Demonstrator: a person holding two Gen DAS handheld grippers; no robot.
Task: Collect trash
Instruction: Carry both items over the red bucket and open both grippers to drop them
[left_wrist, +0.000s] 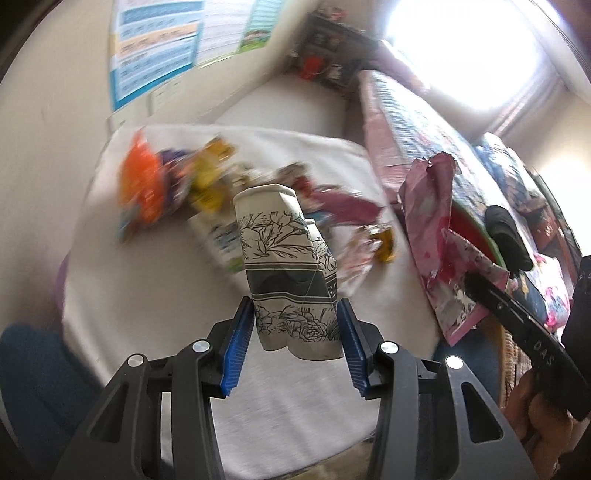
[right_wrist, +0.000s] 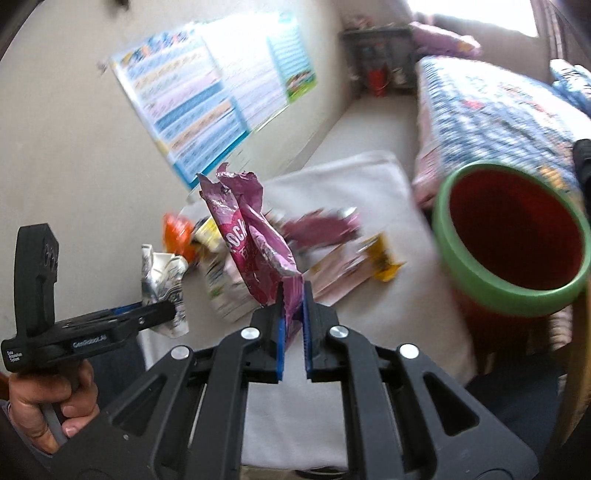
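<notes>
My left gripper (left_wrist: 295, 321) is shut on a crushed paper cup (left_wrist: 288, 266) with a black floral print, held up above the white-covered table (left_wrist: 155, 295). In the right wrist view the same cup (right_wrist: 164, 284) sits in the left gripper (right_wrist: 166, 314) at the left. My right gripper (right_wrist: 293, 295) is shut on the lower edge of a crumpled pink wrapper (right_wrist: 251, 240), which stands up from its jaws. To its right is a red bin with a green rim (right_wrist: 443, 229). The left wrist view shows the pink wrapper (left_wrist: 436, 221) in front of that bin (left_wrist: 476, 225).
A pile of trash lies on the table: an orange wrapper (right_wrist: 177, 232), a printed carton (right_wrist: 221, 288), a purple wrapper (right_wrist: 321, 225) and a yellow wrapper (right_wrist: 384, 262). Posters (right_wrist: 207, 103) hang on the wall behind. Patterned bedding (right_wrist: 487, 110) lies to the right.
</notes>
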